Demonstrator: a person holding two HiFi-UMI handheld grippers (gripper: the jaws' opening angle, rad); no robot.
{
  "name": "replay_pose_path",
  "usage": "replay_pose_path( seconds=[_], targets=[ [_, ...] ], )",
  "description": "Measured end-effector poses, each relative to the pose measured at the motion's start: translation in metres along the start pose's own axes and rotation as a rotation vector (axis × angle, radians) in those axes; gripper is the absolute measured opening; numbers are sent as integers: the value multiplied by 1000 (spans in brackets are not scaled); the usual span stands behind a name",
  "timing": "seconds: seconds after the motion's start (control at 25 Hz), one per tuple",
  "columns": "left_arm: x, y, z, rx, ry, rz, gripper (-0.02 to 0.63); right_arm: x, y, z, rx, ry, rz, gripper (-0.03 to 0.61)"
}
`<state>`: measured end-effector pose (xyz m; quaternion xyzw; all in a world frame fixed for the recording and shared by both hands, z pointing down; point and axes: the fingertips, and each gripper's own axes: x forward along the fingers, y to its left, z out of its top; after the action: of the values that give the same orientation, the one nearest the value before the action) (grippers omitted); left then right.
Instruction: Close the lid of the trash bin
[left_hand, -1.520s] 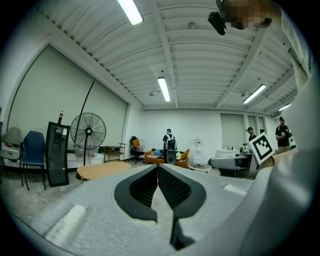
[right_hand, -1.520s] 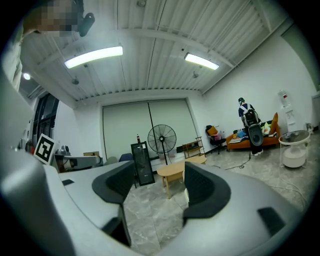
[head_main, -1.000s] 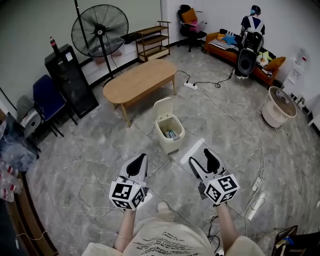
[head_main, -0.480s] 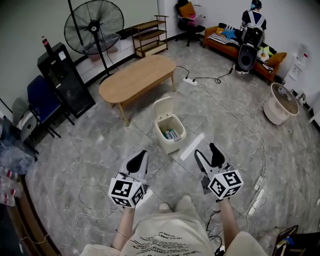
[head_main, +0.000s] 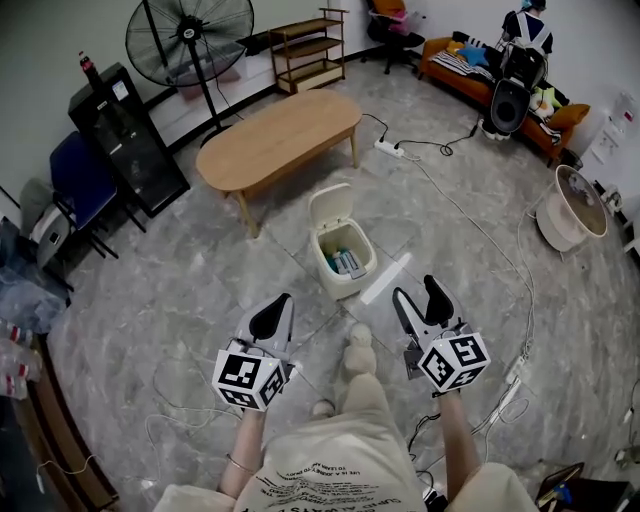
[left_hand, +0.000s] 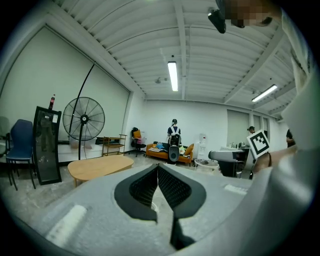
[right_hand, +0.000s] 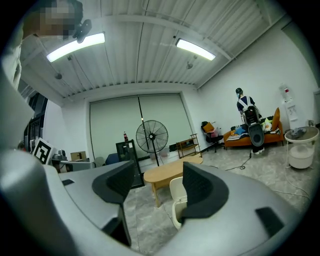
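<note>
A cream trash bin (head_main: 343, 262) stands on the grey floor ahead of me, its lid (head_main: 328, 209) tipped up and back, with some rubbish showing inside. In the right gripper view the bin (right_hand: 178, 200) shows between the jaws, still at a distance. My left gripper (head_main: 276, 312) hangs shut, low and left of the bin, holding nothing. My right gripper (head_main: 421, 297) is open and empty, low and right of the bin. In the left gripper view the left gripper (left_hand: 158, 176) has its pads pressed together.
An oval wooden table (head_main: 279, 139) stands just behind the bin. A white strip (head_main: 386, 278) lies on the floor right of the bin. Cables (head_main: 500, 270) run across the floor at right. A standing fan (head_main: 188, 45), black cabinet (head_main: 125, 139) and blue chair (head_main: 80, 190) are at back left.
I have stepped closer to the bin, which now sits lower in the head view. One foot has come forward between the grippers. Both grippers keep their poses.
</note>
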<state>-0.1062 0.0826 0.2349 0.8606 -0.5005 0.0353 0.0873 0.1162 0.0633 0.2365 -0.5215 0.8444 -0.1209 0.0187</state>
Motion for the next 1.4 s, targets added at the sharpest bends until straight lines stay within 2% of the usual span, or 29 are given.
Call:
replay_pose_path(
  seconds=[0.16, 0.36, 0.64, 0.84, 1.08, 1.4],
  targets=[
    [31, 13, -5, -8, 28, 13, 23, 39, -21, -2, 3, 22, 17, 295],
    [78, 44, -10, -38, 69, 69, 23, 102, -49, -2, -8, 72, 59, 295],
    [148, 75, -13, -100, 125, 127, 23, 192, -83, -5, -49, 173, 160, 295],
    [190, 91, -13, -138, 132, 184, 23, 247, -104, -10, -74, 229, 227, 295],
    [229, 116, -19, -184, 147, 247, 23, 304, -116, -26, -111, 316, 320, 295],
    [271, 150, -42, -233, 180, 320, 23, 370, -122, -46, -176, 361, 423, 295]
  ],
)
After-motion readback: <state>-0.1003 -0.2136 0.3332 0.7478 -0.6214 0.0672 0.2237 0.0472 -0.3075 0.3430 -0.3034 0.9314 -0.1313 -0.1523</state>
